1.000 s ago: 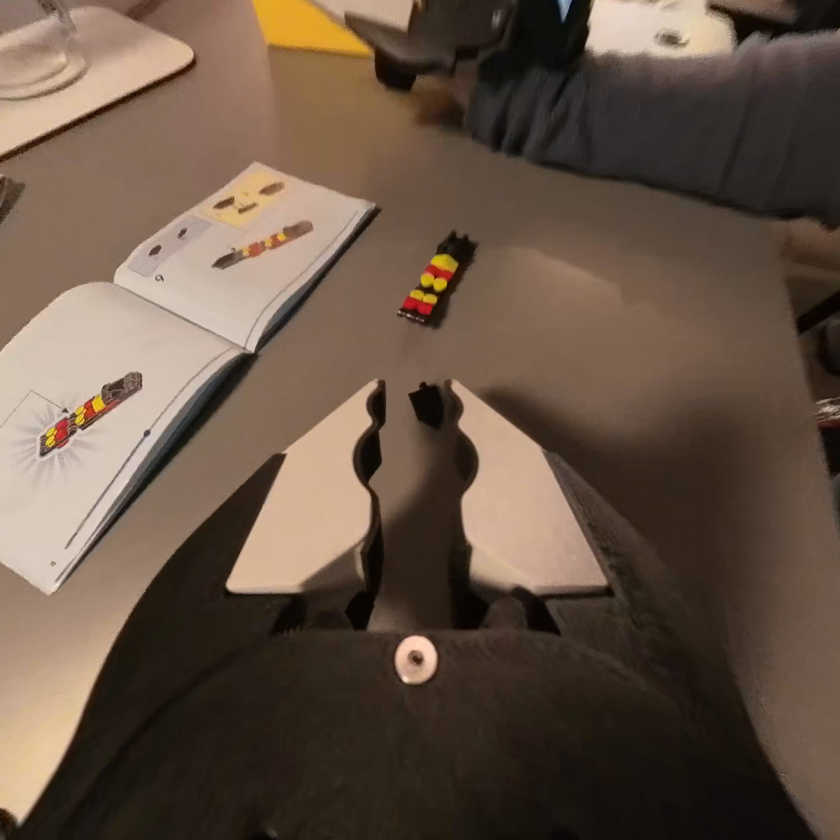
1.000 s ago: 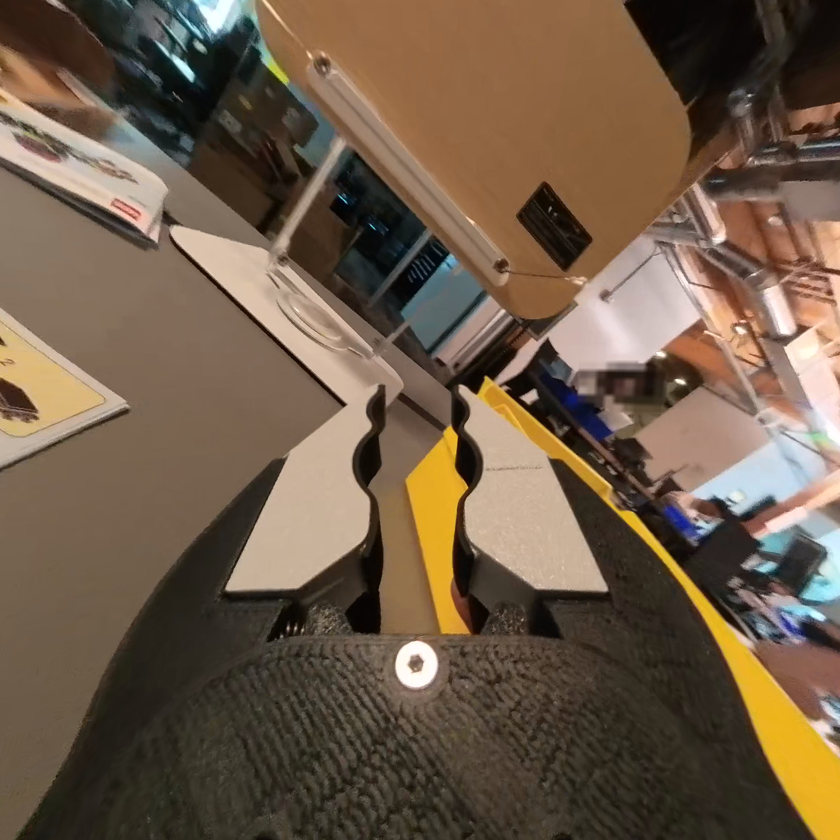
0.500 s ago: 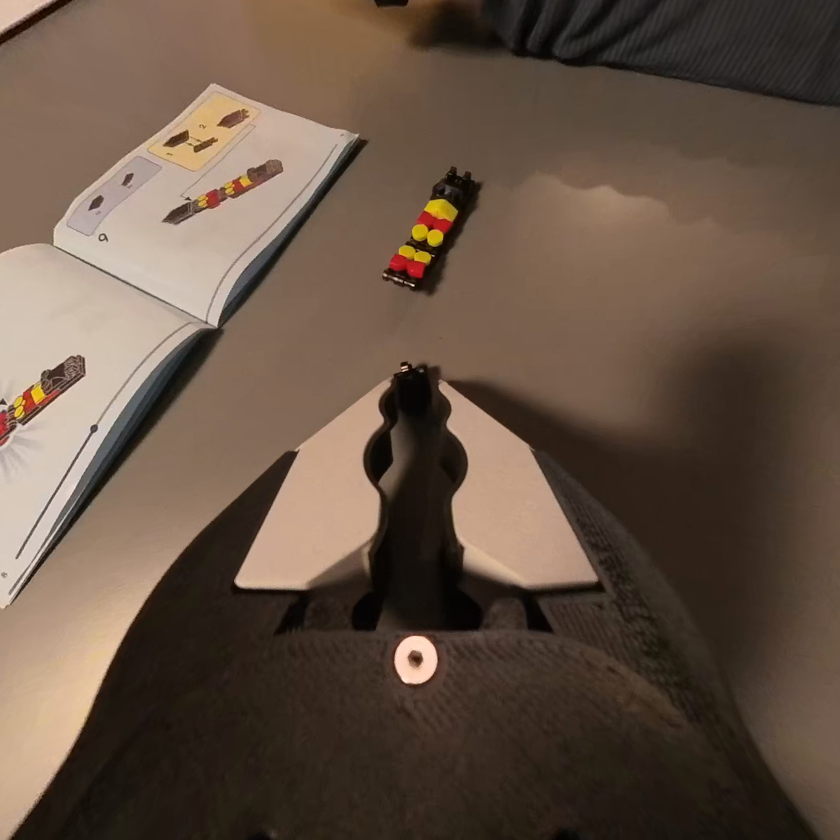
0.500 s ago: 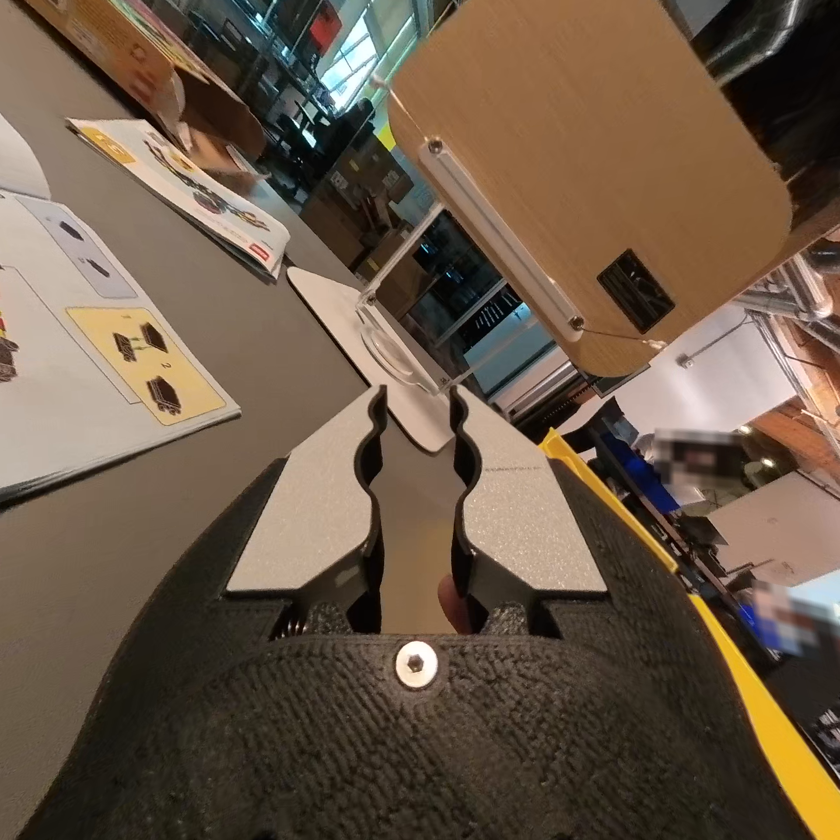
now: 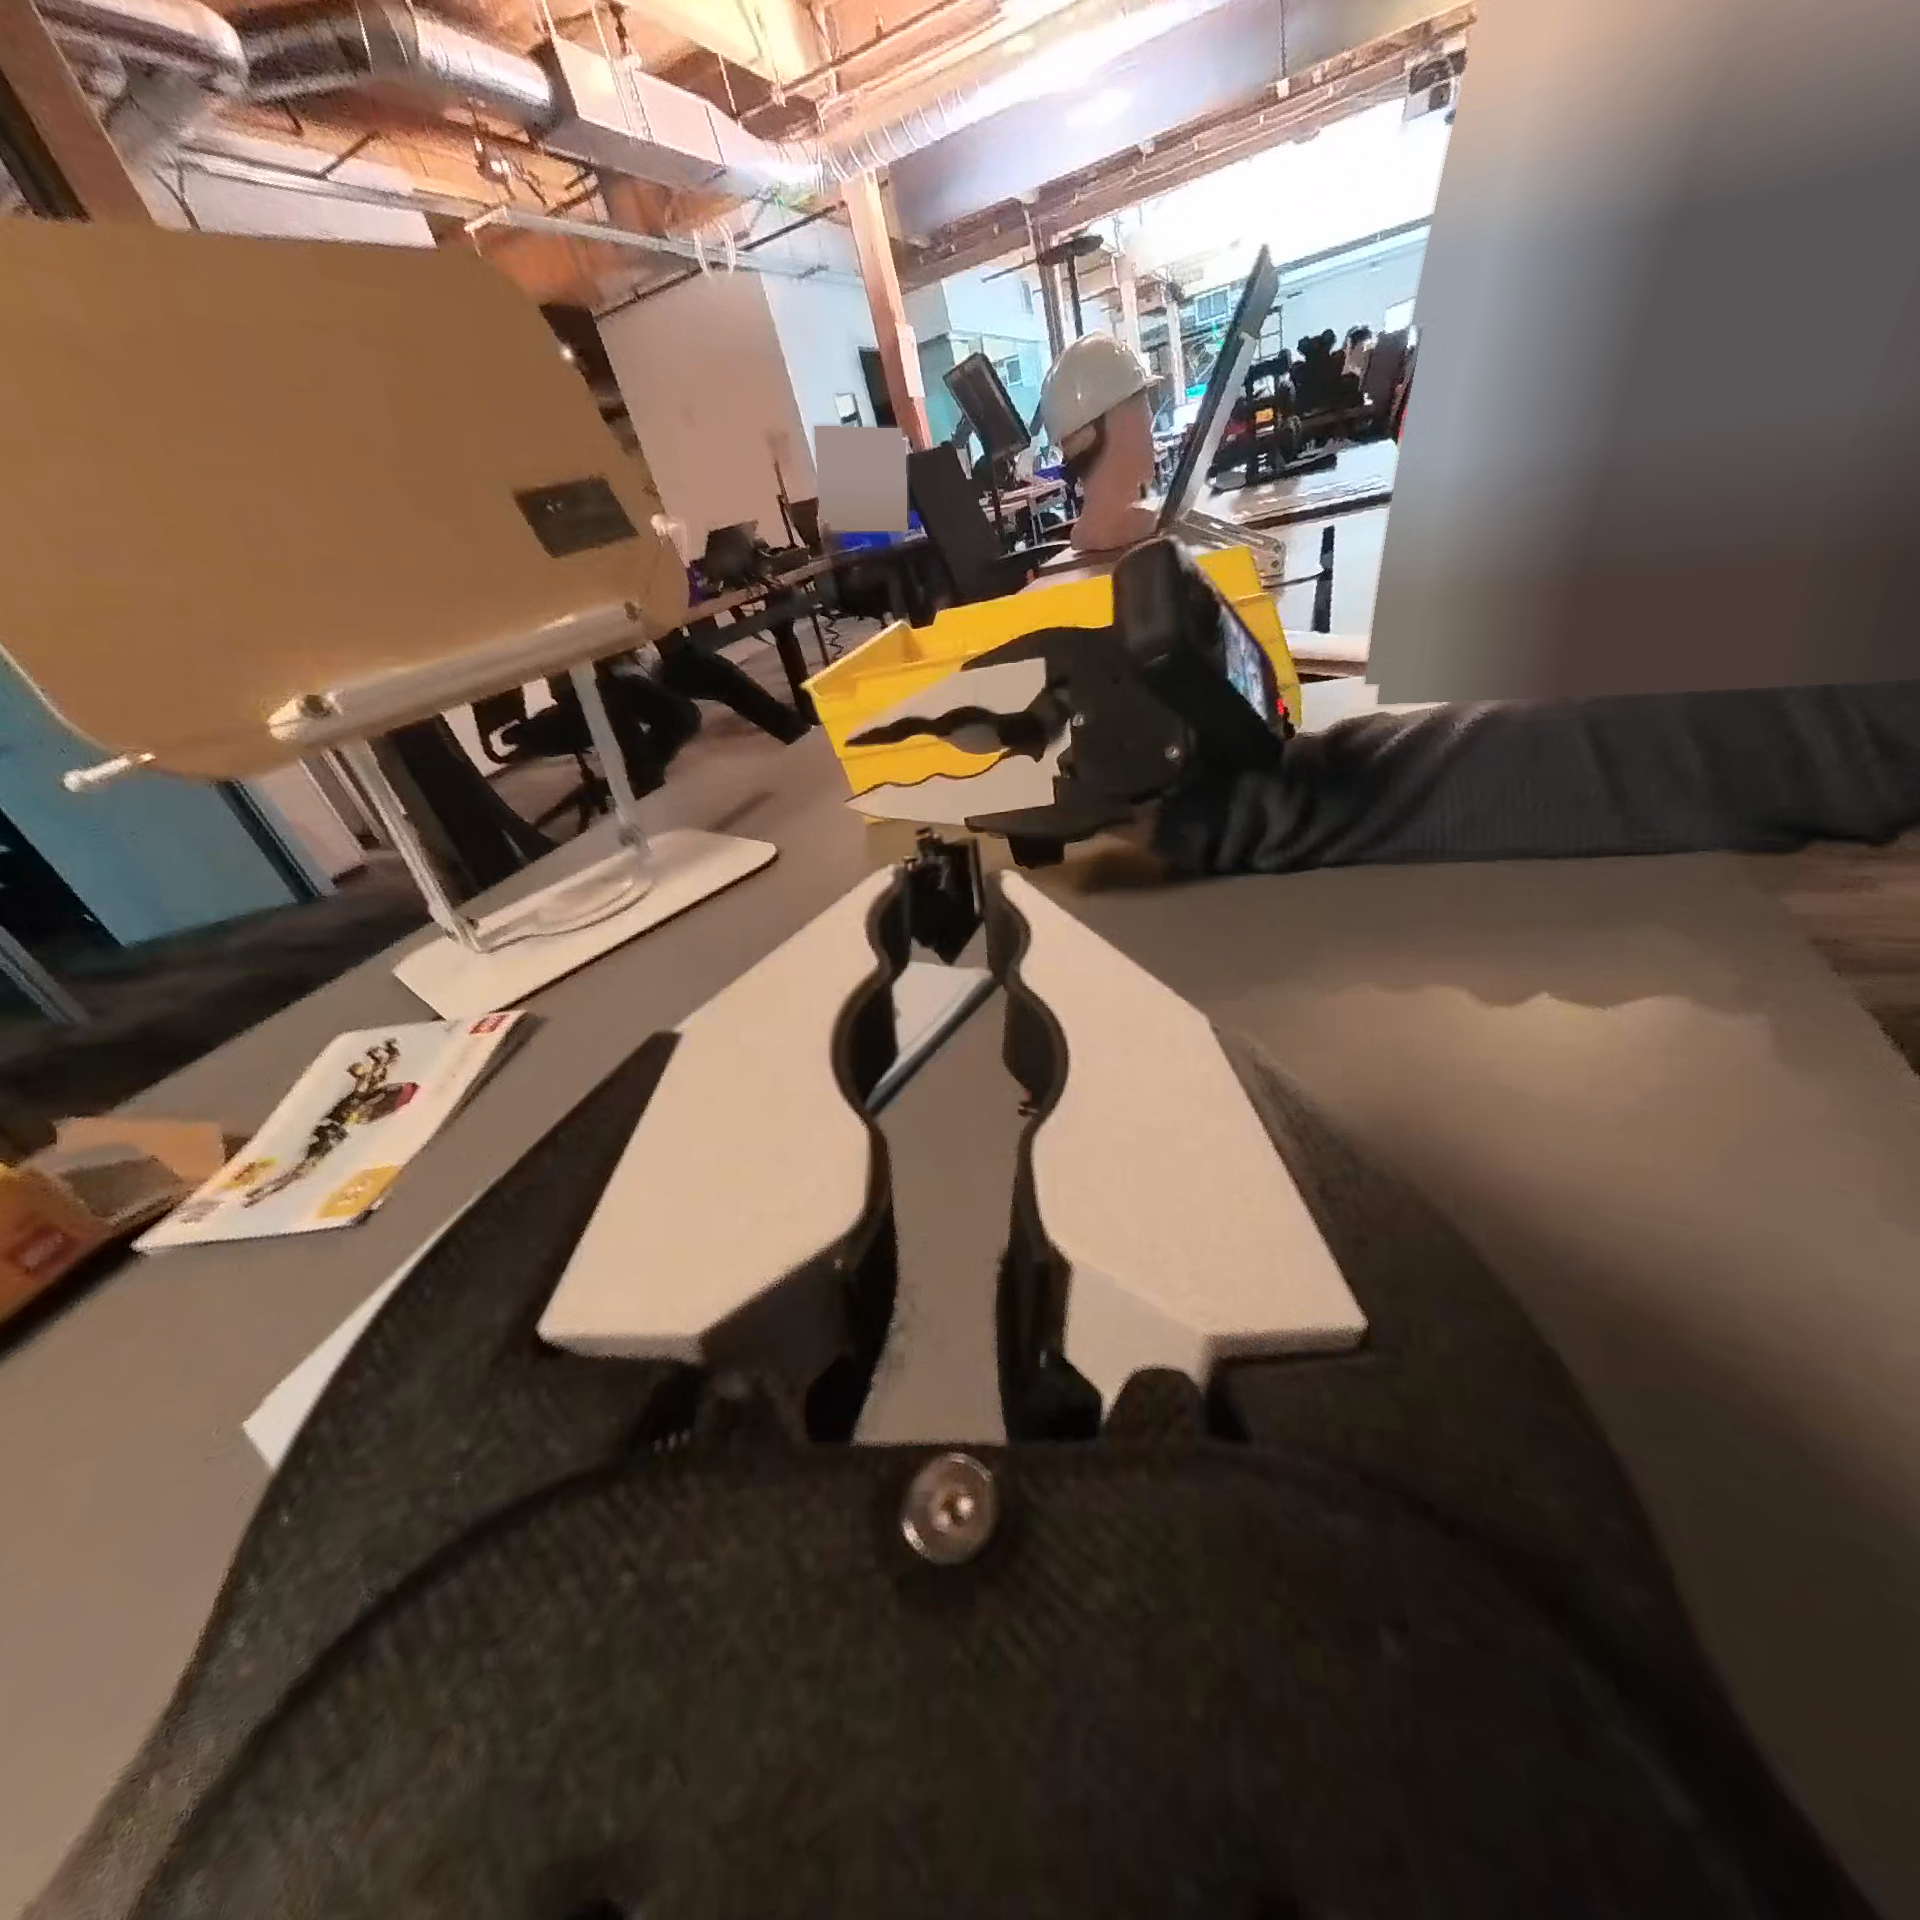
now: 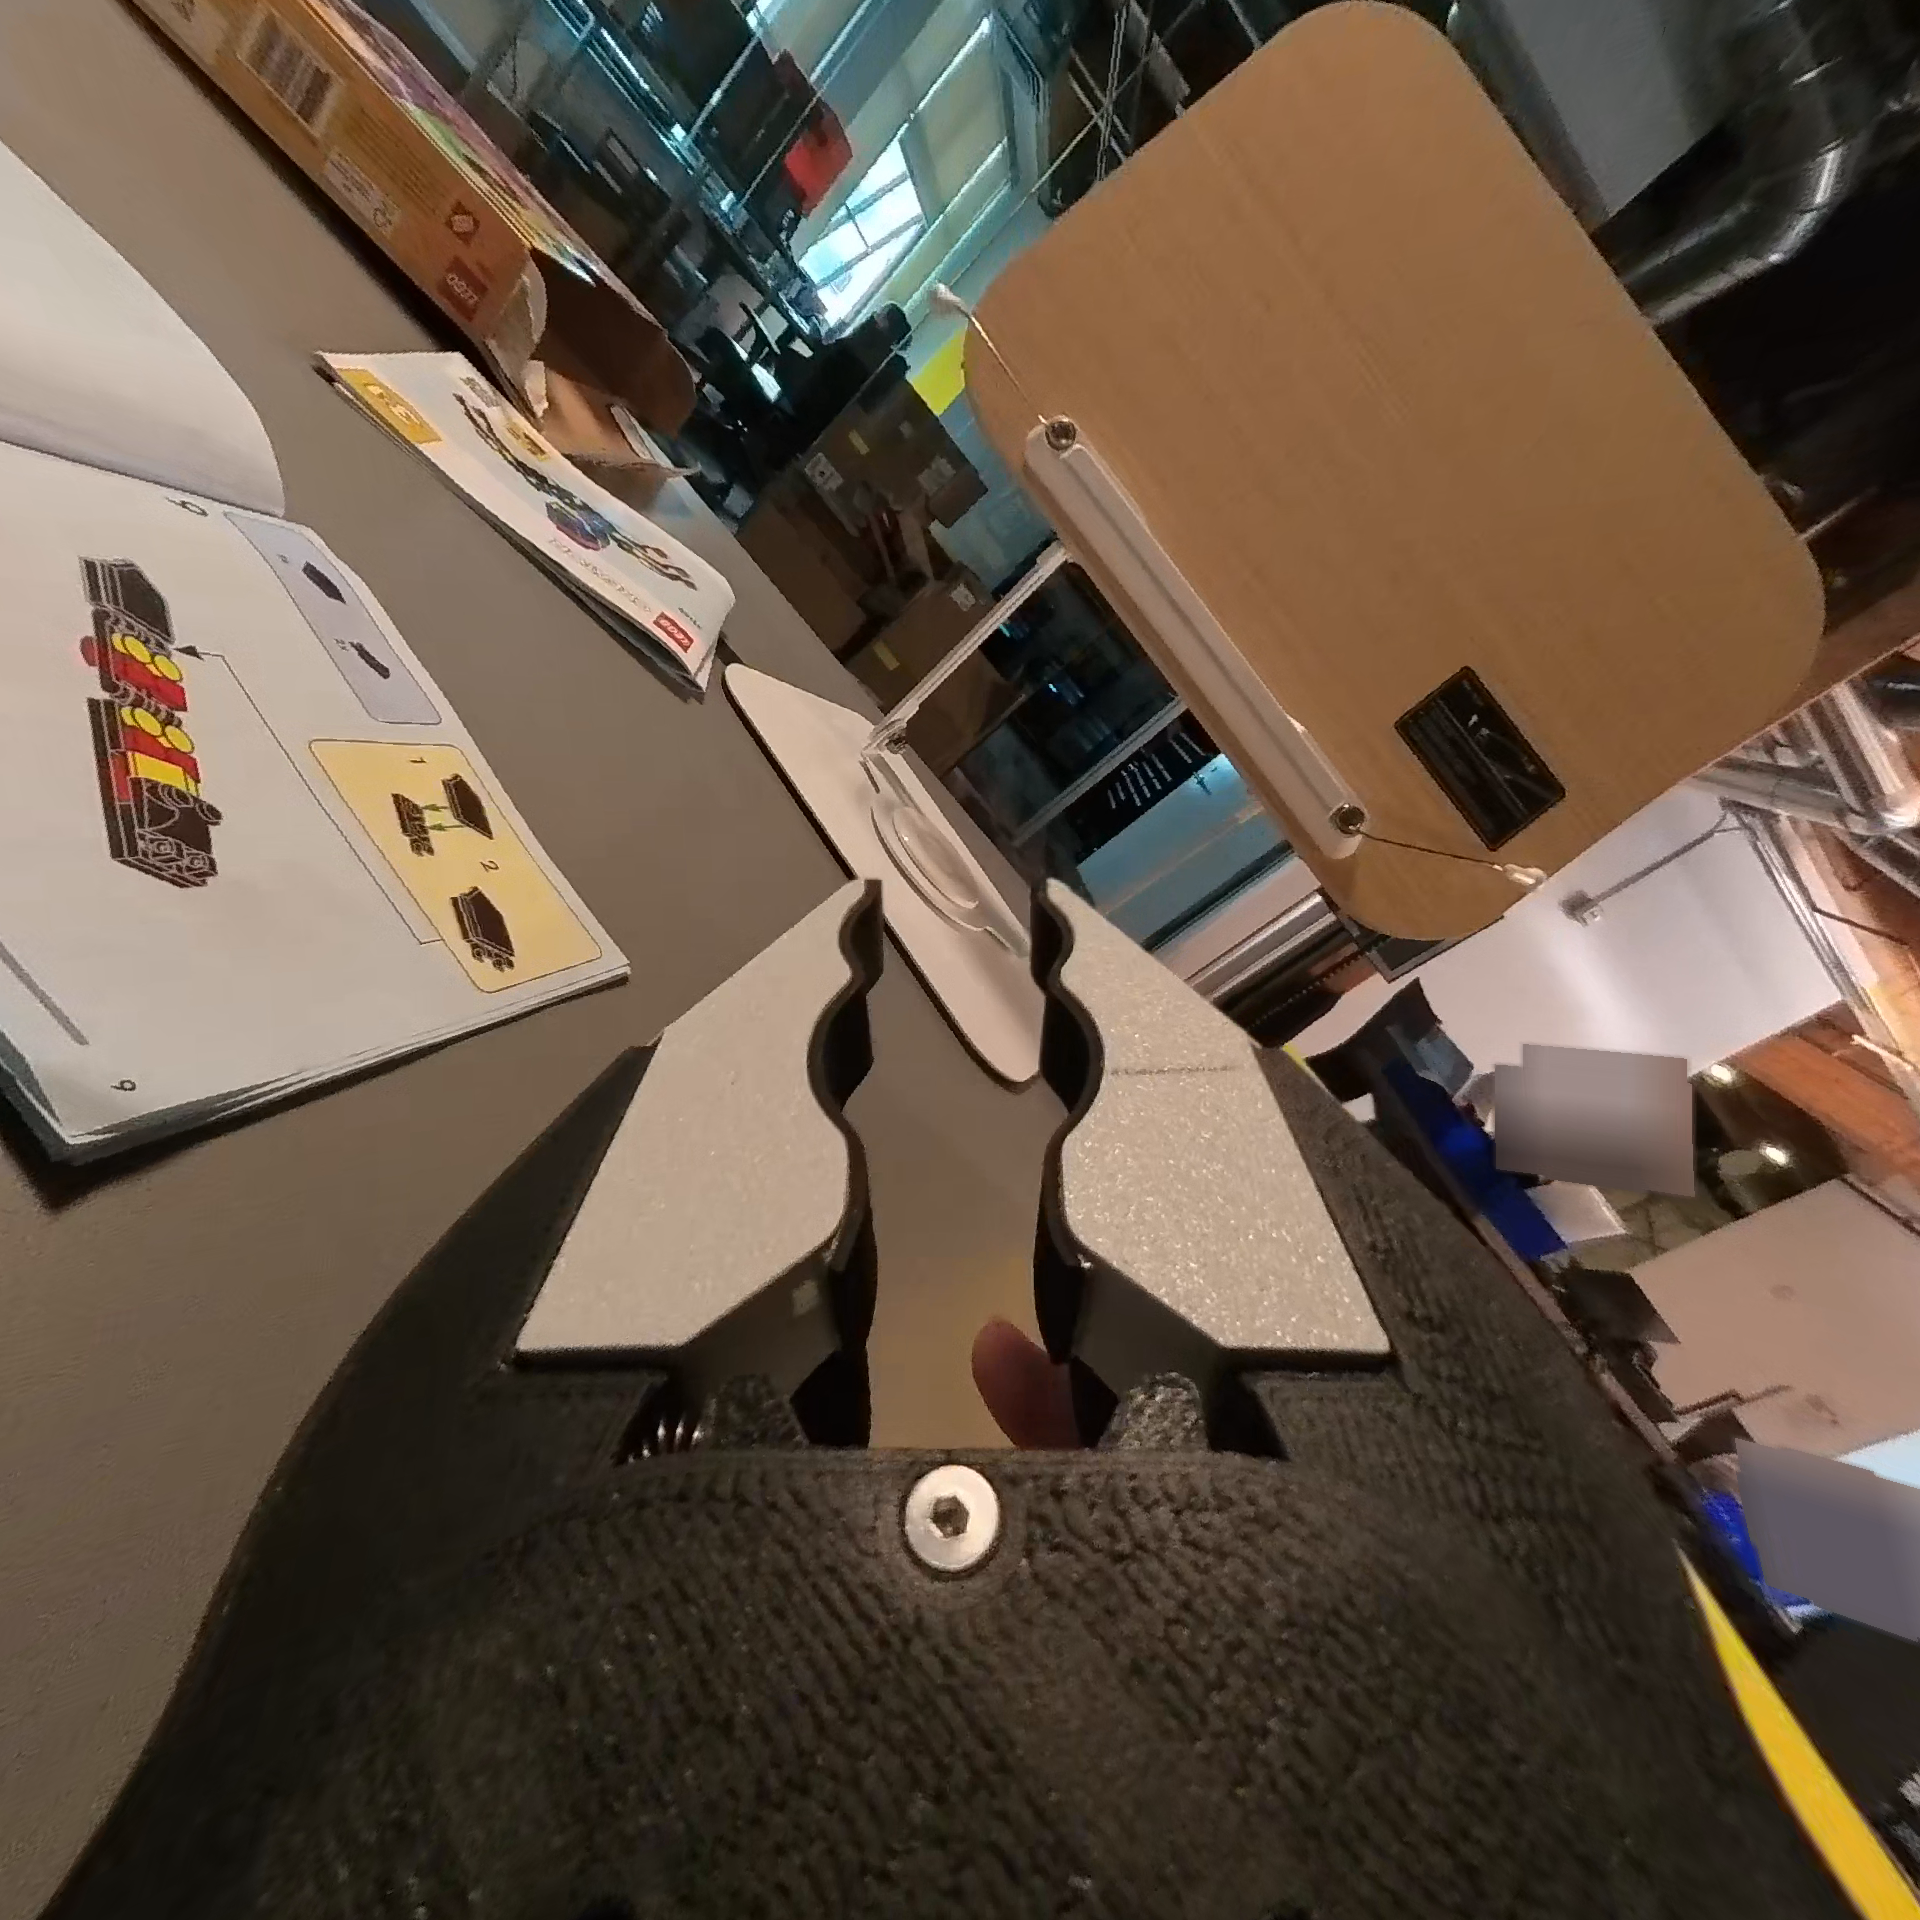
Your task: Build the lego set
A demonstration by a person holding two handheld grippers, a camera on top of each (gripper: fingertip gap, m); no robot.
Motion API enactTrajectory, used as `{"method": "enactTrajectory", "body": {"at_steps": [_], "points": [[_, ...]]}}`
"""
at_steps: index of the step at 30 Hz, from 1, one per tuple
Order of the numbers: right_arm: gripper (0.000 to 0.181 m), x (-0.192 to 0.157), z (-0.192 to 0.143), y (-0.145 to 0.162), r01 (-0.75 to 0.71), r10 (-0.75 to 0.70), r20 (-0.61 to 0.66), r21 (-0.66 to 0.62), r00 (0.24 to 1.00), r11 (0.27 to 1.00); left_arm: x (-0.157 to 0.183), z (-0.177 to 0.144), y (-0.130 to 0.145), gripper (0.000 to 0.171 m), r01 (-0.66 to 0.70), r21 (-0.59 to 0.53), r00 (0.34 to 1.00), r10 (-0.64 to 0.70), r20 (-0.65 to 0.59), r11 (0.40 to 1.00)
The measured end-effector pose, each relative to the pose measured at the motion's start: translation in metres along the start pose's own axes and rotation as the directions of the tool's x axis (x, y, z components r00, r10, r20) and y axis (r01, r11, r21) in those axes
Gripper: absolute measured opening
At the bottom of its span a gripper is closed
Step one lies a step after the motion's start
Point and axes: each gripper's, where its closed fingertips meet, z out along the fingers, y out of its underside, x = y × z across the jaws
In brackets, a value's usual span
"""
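Black lego piece (image 5: 940,902) pinched in left claw (image 5: 943,883).

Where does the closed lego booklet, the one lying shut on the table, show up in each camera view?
Left wrist view: closed booklet lies lower left on the grey table, left of the left hand-held gripper.
Right wrist view: closed booklet lies upper left, beyond the open instruction book.
Shared landmark: the wooden-panel stand on its white base.

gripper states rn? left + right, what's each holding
Left claw: closed on a small black lego piece at its tips.
Right claw: open, holding nothing.
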Motion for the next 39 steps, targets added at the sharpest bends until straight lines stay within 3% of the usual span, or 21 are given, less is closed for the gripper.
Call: {"method": "enactTrajectory", "body": {"at_steps": [7, 10, 12, 13, 15, 16, 18, 19, 21, 25, 31, 35, 37, 38, 39], "points": [[0.026, 0.0, 0.0, 0.001, -0.01, 0.01, 0.005, 0.001, 1.0, 1.0, 0.007, 0.002, 0.002, 0.013, -0.101, -0.019, 0.995, 0.101, 0.01, 0.995], [0.027, 0.0, -0.001, -0.004, -0.022, 0.022, 0.009, 0.024, 1.0, 0.999, 0.005, 0.002, 0.003, 0.013, -0.209, -0.047, 0.976, 0.212, 0.059, 0.977], [0.027, -0.004, -0.007, -0.02, -0.111, 0.106, 0.063, 0.091, 0.992, 0.99, -0.004, 0.0, 0.005, 0.013, -0.358, -0.119, 0.916, 0.373, 0.15, 0.926], [0.027, -0.01, -0.013, -0.037, -0.196, 0.175, 0.143, 0.15, 0.974, 0.969, -0.009, -0.001, 0.006, 0.013, -0.452, -0.179, 0.854, 0.482, 0.198, 0.874], [0.025, -0.031, -0.04, -0.085, -0.435, 0.303, 0.424, 0.26, 0.854, 0.862, -0.015, -0.004, 0.005, 0.013, -0.642, -0.304, 0.663, 0.709, 0.242, 0.704], [0.022, -0.042, -0.057, -0.108, -0.566, 0.344, 0.584, 0.249, 0.735, 0.786, -0.016, -0.004, 0.003, 0.013, -0.718, -0.355, 0.547, 0.8, 0.245, 0.599], [0.027, -0.061, -0.09, -0.146, -0.755, 0.381, 0.825, 0.083, 0.418, 0.65, -0.01, -0.002, 0.005, 0.012, -0.811, -0.422, 0.358, 0.914, 0.192, 0.406], [0.028, -0.068, -0.103, -0.159, -0.792, 0.375, 0.882, -0.005, 0.284, 0.61, -0.006, 0.001, 0.008, 0.013, -0.832, -0.437, 0.301, 0.94, 0.163, 0.342], [0.031, -0.083, -0.117, -0.171, -0.798, 0.367, 0.915, -0.092, 0.169, 0.596, 0.003, 0.007, 0.014, 0.012, -0.856, -0.433, 0.258, 0.959, 0.115, 0.283], [0.027, -0.12, -0.119, -0.162, -0.698, 0.352, 0.92, -0.138, 0.172, 0.703, 0.013, 0.014, 0.02, 0.012, -0.876, -0.423, 0.224, 0.972, 0.073, 0.234], [0.01, -0.125, -0.124, -0.165, -0.72, 0.356, 0.93, -0.184, 0.094, 0.669, 0.025, 0.019, 0.028, 0.012, -0.902, -0.392, 0.185, 0.982, 0.032, 0.182], [0.007, -0.126, -0.124, -0.163, -0.718, 0.353, 0.931, -0.183, 0.093, 0.672, 0.026, 0.019, 0.029, 0.012, -0.904, -0.389, 0.181, 0.983, 0.025, 0.177], [0.007, -0.127, -0.125, -0.162, -0.699, 0.31, 0.939, -0.12, 0.152, 0.705, 0.03, 0.019, 0.029, 0.012, -0.904, -0.363, 0.233, 0.972, 0.023, 0.225], [0.007, -0.126, -0.125, -0.162, -0.69, 0.278, 0.939, -0.064, 0.203, 0.721, 0.035, 0.019, 0.028, 0.021, -0.895, -0.328, 0.312, 0.95, 0.028, 0.303], [0.007, -0.125, -0.126, -0.163, -0.676, 0.233, 0.936, 0.006, 0.262, 0.736, 0.041, 0.019, 0.03, 0.047, -0.859, -0.297, 0.436, 0.9, 0.004, 0.417]]}}
